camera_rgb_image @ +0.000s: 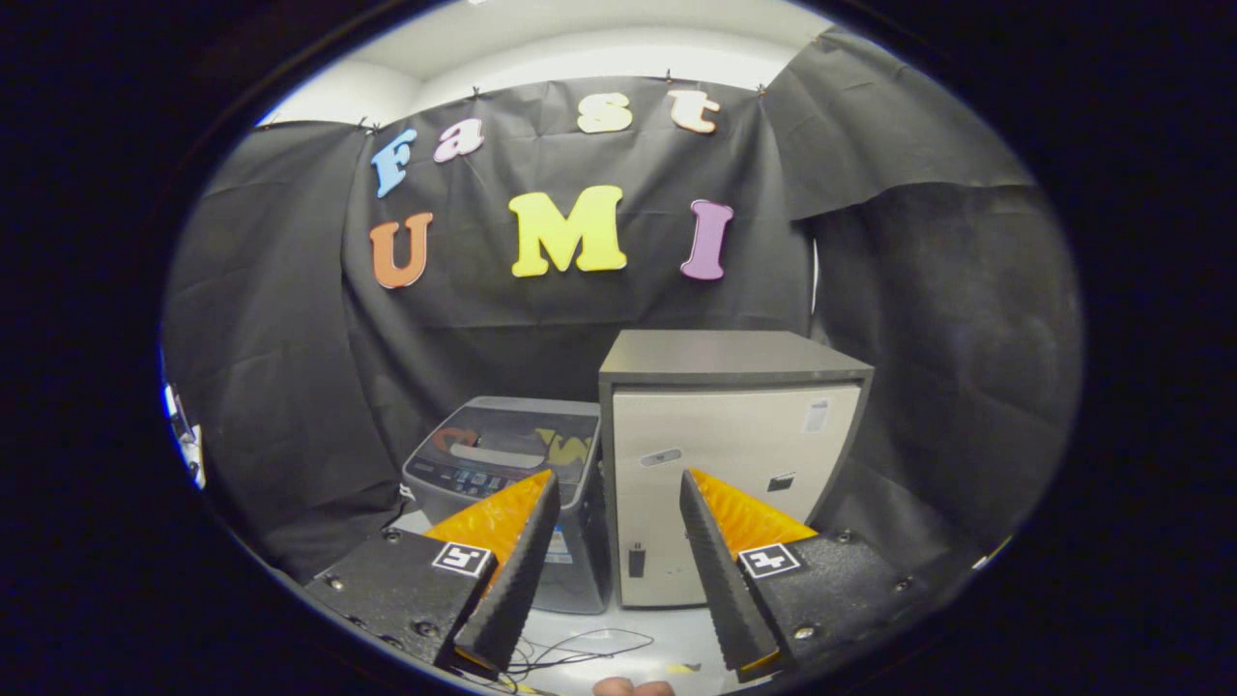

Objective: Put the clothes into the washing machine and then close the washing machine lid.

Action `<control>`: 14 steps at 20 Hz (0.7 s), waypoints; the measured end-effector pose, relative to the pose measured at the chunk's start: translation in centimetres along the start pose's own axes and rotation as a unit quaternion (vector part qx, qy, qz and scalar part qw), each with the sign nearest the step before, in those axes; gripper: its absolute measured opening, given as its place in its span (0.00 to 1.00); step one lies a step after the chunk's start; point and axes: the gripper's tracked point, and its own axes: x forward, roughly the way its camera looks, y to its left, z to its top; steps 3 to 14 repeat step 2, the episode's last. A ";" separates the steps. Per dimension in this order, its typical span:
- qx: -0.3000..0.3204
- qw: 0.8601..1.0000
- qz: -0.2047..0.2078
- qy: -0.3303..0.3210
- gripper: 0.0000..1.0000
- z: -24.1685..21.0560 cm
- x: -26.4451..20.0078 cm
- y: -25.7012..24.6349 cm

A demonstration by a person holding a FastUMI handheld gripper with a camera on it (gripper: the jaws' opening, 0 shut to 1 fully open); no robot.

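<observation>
Black-draped booth, pale floor: a small grey top-loading washing machine with glass lid down is seen beside a beige cabinet. The gripper is held with fingers apart, empty. The lid is judged rigid, light, smooth, best lifted at its front edge.

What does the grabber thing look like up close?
The gripper has two long wedge-shaped fingers with ridged inner faces. Each sits on a rough black block with screws and a small square black-and-white marker. The fingers stand apart, holding nothing.

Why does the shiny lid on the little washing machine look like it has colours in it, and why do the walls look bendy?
In the gripper view, the small grey washing machine's glossy dark lid mirrors the booth wall as glare; the fisheye lens bows straight edges, like those of the beige metal cabinet; the open gripper, holding nothing, looks sharp.
</observation>
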 end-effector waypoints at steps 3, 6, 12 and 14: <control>0.001 1.000 -0.001 -0.002 0.79 0.0 -0.3 -0.5; 0.001 1.000 -0.001 -0.002 0.79 0.0 -0.3 -0.5; 0.001 1.000 -0.001 -0.002 0.79 0.0 -0.3 -0.5; 0.001 1.000 -0.001 -0.002 0.79 0.0 -0.3 -0.5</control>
